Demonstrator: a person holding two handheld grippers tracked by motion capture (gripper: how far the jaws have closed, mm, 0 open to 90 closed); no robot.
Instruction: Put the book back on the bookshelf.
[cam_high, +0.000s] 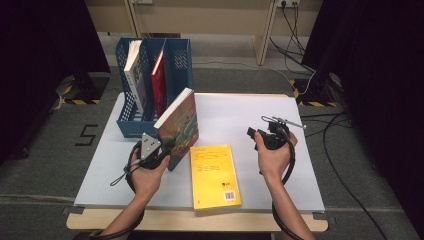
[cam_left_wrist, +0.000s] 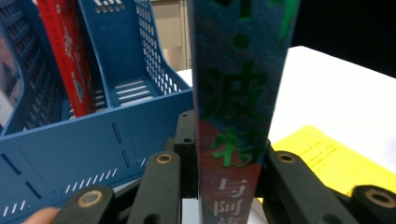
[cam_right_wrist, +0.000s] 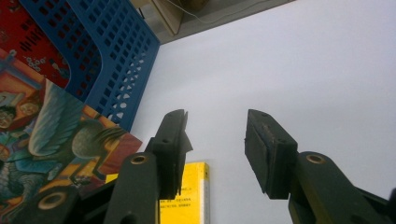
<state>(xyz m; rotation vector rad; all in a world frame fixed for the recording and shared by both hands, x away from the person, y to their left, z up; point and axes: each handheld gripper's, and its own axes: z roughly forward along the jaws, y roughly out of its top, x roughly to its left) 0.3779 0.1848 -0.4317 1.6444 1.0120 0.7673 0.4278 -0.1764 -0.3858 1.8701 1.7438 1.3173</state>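
My left gripper (cam_high: 162, 146) is shut on the spine of a colourful illustrated book (cam_high: 179, 129), held upright and tilted in front of the blue file rack (cam_high: 131, 122). In the left gripper view the book's dark spine (cam_left_wrist: 236, 107) stands clamped between the two jaws. A yellow book (cam_high: 214, 175) lies flat on the white table top (cam_high: 235, 117), to the right of the held book. My right gripper (cam_high: 256, 136) hovers open over the table right of the yellow book (cam_right_wrist: 187, 205), with nothing between its jaws.
The blue rack has three slots: a white book (cam_high: 134, 75) leans in the left one, a red book (cam_high: 158, 80) stands in the middle one (cam_left_wrist: 65, 56), and the right slot (cam_left_wrist: 135, 88) holds nothing. Cables (cam_high: 320, 75) run on the floor at the right.
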